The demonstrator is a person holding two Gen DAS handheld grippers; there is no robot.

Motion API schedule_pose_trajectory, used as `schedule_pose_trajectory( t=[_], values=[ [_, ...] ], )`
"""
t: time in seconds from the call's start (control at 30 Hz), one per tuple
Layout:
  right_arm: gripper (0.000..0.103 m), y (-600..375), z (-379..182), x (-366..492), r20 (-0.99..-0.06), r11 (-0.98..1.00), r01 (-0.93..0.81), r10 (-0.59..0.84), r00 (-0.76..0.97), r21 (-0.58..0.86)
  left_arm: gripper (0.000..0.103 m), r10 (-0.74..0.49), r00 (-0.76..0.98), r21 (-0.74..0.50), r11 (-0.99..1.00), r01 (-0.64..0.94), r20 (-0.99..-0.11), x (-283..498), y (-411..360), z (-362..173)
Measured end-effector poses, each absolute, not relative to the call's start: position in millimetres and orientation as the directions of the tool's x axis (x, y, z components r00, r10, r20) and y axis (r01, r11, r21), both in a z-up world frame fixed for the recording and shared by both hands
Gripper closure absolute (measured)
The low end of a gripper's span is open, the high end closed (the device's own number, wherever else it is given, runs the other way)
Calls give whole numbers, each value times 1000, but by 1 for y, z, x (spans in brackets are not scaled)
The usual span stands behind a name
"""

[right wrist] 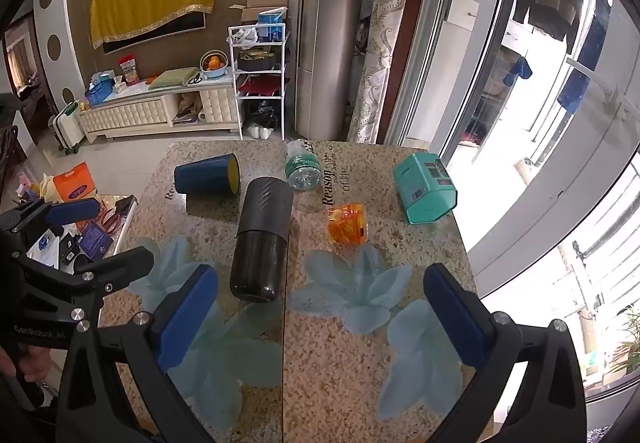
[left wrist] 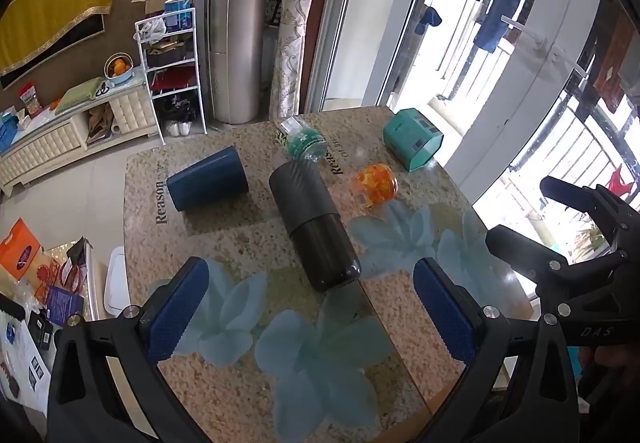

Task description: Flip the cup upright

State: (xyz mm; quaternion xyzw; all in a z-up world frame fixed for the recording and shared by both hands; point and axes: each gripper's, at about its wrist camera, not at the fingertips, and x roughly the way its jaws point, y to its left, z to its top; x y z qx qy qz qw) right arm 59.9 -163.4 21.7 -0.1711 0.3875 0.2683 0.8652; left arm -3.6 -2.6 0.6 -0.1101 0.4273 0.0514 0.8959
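Observation:
A dark blue cup [left wrist: 208, 184] [right wrist: 207, 174] with a yellow inside lies on its side at the far left of the speckled table [left wrist: 224, 395] [right wrist: 340, 383], its mouth turned right. My left gripper [left wrist: 312, 315] is open and empty, held above the near part of the table, well short of the cup. My right gripper [right wrist: 320, 319] is open and empty too, nearer the table's right half. The right gripper shows at the right edge of the left wrist view [left wrist: 520, 215]; the left gripper shows at the left edge of the right wrist view [right wrist: 108, 233].
A black flask [left wrist: 314, 225] [right wrist: 262, 239] lies on its side mid-table, right of the cup. Behind it lies a green-labelled plastic bottle [left wrist: 306, 143] [right wrist: 303, 165]. An orange jar [left wrist: 374, 183] [right wrist: 348, 223] and a teal box [left wrist: 412, 137] [right wrist: 426, 187] lie to the right.

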Motion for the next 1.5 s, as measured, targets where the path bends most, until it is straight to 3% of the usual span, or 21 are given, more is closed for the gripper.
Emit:
schedule_pose_trajectory(
  t=[1.5],
  values=[
    [0, -167, 18, 49, -763, 806, -589, 346, 547, -56, 0, -19, 627, -151, 976, -158, -778, -17, -3, 2]
  ],
)
